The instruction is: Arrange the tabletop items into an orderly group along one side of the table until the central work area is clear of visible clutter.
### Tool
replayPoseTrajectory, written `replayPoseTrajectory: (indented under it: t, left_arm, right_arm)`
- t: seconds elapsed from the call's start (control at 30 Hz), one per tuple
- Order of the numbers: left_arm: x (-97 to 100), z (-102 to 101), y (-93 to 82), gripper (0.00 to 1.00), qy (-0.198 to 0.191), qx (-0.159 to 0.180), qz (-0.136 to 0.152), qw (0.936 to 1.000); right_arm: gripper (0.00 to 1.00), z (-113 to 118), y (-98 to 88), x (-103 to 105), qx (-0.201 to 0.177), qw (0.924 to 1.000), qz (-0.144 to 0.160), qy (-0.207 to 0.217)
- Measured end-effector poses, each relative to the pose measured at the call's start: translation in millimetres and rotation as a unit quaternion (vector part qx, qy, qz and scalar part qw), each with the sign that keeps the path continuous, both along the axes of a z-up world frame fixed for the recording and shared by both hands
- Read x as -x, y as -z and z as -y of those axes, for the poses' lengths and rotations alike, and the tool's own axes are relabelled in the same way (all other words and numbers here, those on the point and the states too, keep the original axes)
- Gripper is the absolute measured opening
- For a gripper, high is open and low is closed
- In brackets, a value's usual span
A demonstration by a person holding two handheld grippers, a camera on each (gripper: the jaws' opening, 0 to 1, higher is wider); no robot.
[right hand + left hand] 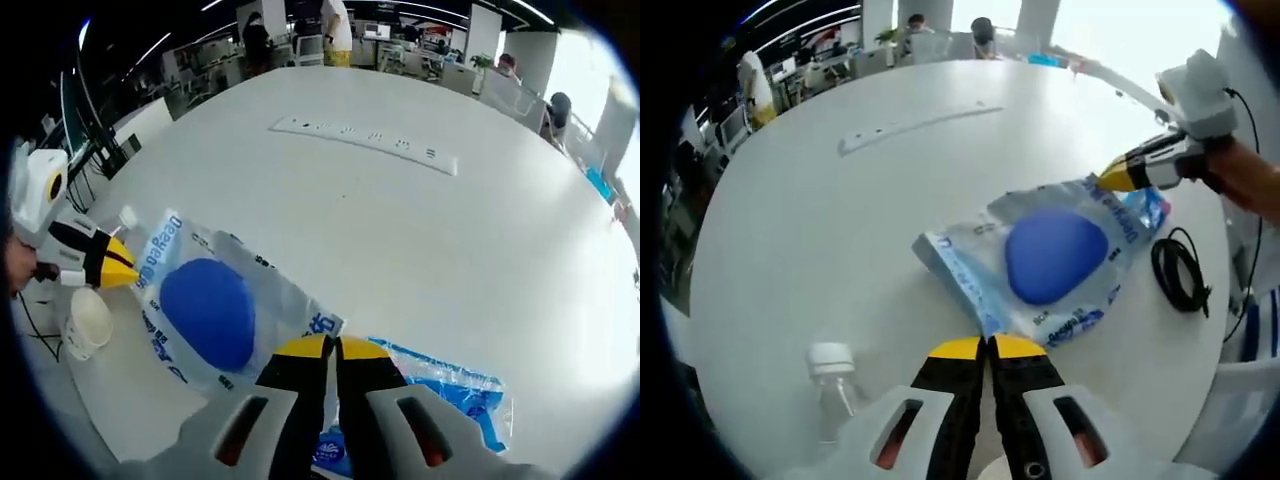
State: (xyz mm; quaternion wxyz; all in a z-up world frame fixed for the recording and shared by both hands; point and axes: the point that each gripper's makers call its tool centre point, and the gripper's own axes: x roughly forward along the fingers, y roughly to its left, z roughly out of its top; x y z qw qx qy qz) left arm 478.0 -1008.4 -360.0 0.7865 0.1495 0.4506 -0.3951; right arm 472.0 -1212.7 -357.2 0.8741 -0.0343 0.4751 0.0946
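In the left gripper view the left gripper has its two yellow-tipped jaws pressed together on the near edge of a clear plastic bag that lies flat on the round white table; the bag runs away from the jaws toward the right gripper, whose yellow tip pinches the far end. A large blue oval fills the middle of the bag, and blue lettering runs along its edges, too warped to read here. In the right gripper view the right gripper is likewise closed on the bag's edge, with the left gripper clamping the opposite end at the left. Blue print along that end seems to read "sagaRead", though the fisheye bends it. A second blue-printed packet lies just right of the right gripper's jaws. A coiled black cable lies near the bag on the table's edge, a clear bottle with a white cap stands left of the left jaws, and a long white power strip sits well apart across the table.
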Motion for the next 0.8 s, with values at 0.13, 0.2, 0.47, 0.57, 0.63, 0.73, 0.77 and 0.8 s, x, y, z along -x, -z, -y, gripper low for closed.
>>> replayPoseTrajectory:
  t: [0.13,0.2,0.47,0.57,0.63,0.73,0.77,0.8]
  left_arm:
    - [-0.5,0.4,-0.1,0.00,-0.001,0.002,0.002,1.0000]
    - [-0.3,0.9,-0.3,0.00,-0.001,0.004,0.002,1.0000]
    - [-1.6,0.8,-1.0,0.01,0.000,0.004,0.007,1.0000]
    - [-1.0,1.5,-0.9,0.05,0.004,0.006,0.008,0.9999]
    - [-2.1,2.2,-2.0,0.07,0.002,0.010,0.011,0.9999]
    - [-2.8,1.1,-2.5,0.07,0.004,0.006,0.013,0.9999]
    - [-3.2,1.9,-3.4,0.08,0.003,0.010,0.013,0.9999]
    - [-3.0,1.9,-4.7,0.09,0.001,0.012,0.013,0.9998]
  right_arm:
    - [0.01,1.6,0.5,-0.4,0.006,1.0000,0.001,-0.004]
    - [0.01,3.4,0.9,-0.7,0.010,0.9999,0.001,-0.006]
    - [0.01,6.6,0.6,-1.1,0.015,0.9998,0.001,-0.008]
    - [0.02,7.3,0.9,-1.9,0.015,0.9999,0.002,-0.007]
    - [0.04,8.0,-0.2,-2.1,0.018,0.9998,0.005,-0.005]
    - [0.06,8.6,-1.0,-2.1,0.018,0.9998,0.006,-0.005]
    - [0.06,10.1,-1.1,-2.2,0.022,0.9997,0.006,-0.005]
    - [0.06,11.1,-2.7,-3.1,0.020,0.9997,0.010,-0.003]
